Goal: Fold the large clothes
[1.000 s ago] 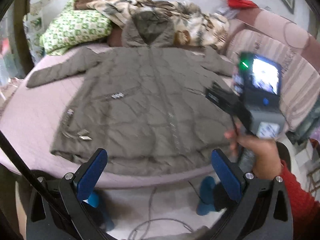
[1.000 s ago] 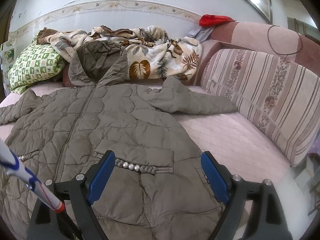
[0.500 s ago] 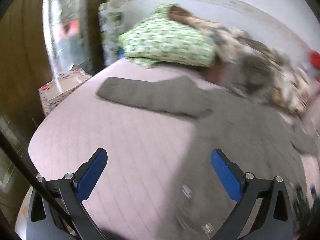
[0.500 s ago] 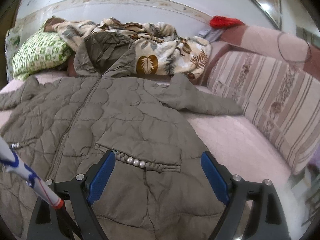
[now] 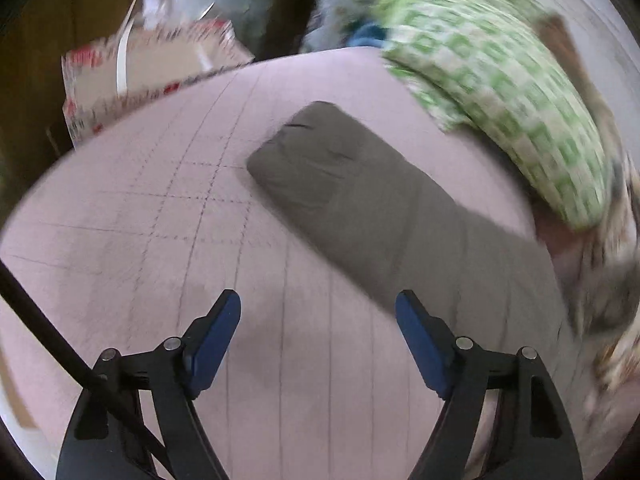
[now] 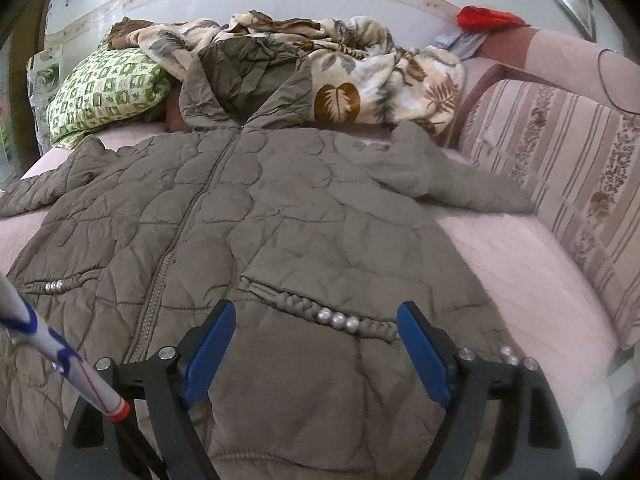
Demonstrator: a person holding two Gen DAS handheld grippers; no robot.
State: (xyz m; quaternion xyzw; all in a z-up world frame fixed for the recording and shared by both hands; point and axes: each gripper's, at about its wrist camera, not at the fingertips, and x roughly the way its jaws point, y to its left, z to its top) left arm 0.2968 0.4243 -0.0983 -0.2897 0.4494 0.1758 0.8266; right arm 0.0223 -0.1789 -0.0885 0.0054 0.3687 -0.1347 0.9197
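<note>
A pink quilted bed carries an olive padded jacket spread flat, zipper up, its hood against a leaf-print blanket heaped behind it, with a green checked pillow beside the jacket's outstretched sleeve.

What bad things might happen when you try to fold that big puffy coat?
The coat is thick and quilted, so a fold may spring back open. Its sleeve lies next to the green pillow, so lifting it might drag the pillow. The hood rests on the leafy blanket and could pull it along.
</note>
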